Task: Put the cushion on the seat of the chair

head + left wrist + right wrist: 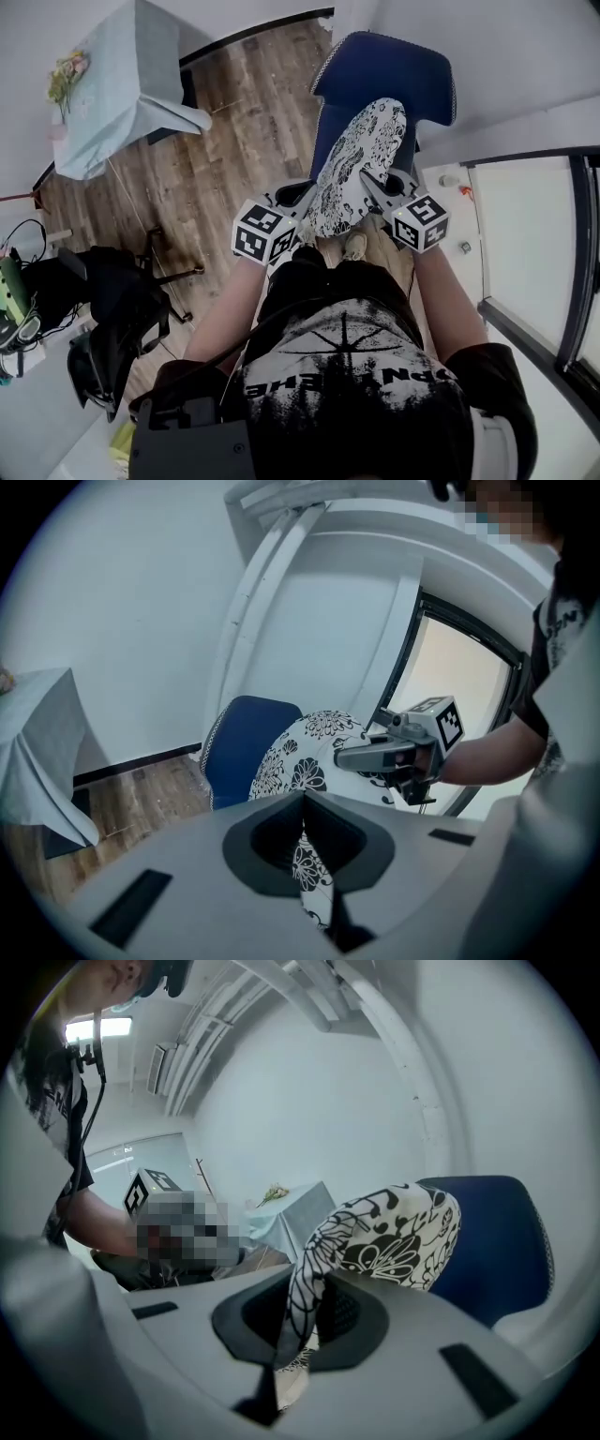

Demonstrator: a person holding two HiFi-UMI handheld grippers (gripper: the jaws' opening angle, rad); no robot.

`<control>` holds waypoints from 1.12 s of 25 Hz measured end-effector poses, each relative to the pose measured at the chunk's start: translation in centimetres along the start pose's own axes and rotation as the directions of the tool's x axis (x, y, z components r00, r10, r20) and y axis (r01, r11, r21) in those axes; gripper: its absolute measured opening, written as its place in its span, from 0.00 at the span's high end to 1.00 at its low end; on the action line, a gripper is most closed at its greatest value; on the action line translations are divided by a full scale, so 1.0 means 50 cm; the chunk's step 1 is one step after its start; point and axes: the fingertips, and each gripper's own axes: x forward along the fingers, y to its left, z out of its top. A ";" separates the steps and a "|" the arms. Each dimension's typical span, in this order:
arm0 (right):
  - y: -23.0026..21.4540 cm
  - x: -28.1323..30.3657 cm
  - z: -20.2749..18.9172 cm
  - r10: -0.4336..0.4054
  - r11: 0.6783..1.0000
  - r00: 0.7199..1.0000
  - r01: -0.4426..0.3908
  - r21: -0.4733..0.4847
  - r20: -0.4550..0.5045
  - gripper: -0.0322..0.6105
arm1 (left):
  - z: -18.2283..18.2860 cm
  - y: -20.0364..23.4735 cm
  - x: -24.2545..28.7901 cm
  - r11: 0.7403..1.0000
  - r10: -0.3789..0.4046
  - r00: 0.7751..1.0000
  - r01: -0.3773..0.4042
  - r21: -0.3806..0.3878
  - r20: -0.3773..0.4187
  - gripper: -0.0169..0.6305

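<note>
A white cushion (356, 164) with a black flower print hangs on edge between both grippers, above the seat of the blue chair (384, 84). My left gripper (305, 202) is shut on the cushion's left edge, my right gripper (375, 187) on its right edge. In the left gripper view the cushion's (309, 761) cloth is pinched between the jaws (305, 855), with the chair (239, 747) behind it and the right gripper (403, 752) across from it. In the right gripper view the cushion's (384, 1232) edge runs down into the closed jaws (300, 1326), in front of the chair back (497, 1241).
A table under a pale cloth (122, 84), with flowers on it, stands at the far left on the wooden floor (234, 141). A black chair with bags (112, 309) is at the near left. A white sill and a glass pane (534, 244) run along the right.
</note>
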 end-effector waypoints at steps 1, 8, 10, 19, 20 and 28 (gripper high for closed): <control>-0.003 0.013 -0.004 0.001 1.000 1.000 -0.001 0.005 -0.003 0.91 | -0.004 0.009 0.002 1.000 0.000 1.000 0.000 -0.002 -0.008 0.95; -0.020 0.045 -0.019 -0.006 0.999 1.000 0.006 0.036 -0.021 0.91 | -0.033 0.011 0.007 1.000 -0.019 0.998 0.018 -0.013 -0.055 0.95; -0.026 0.053 -0.024 -0.014 0.999 1.000 0.015 0.040 -0.025 0.91 | -0.049 0.013 0.009 0.999 -0.030 0.997 0.029 -0.016 -0.070 0.95; -0.142 0.062 -0.153 -0.110 0.980 0.990 0.122 0.154 -0.088 0.91 | -0.099 0.033 0.076 0.995 -0.089 0.989 0.083 -0.054 -0.118 0.95; -0.162 0.055 -0.176 -0.127 0.975 0.987 0.143 0.170 -0.103 0.91 | -0.099 0.029 0.083 0.995 -0.094 0.988 0.088 -0.056 -0.119 0.95; -0.314 -0.005 -0.361 -0.251 0.887 0.944 0.313 0.339 -0.216 0.91 | -0.142 0.005 0.139 0.990 -0.136 0.975 0.124 -0.074 -0.177 0.95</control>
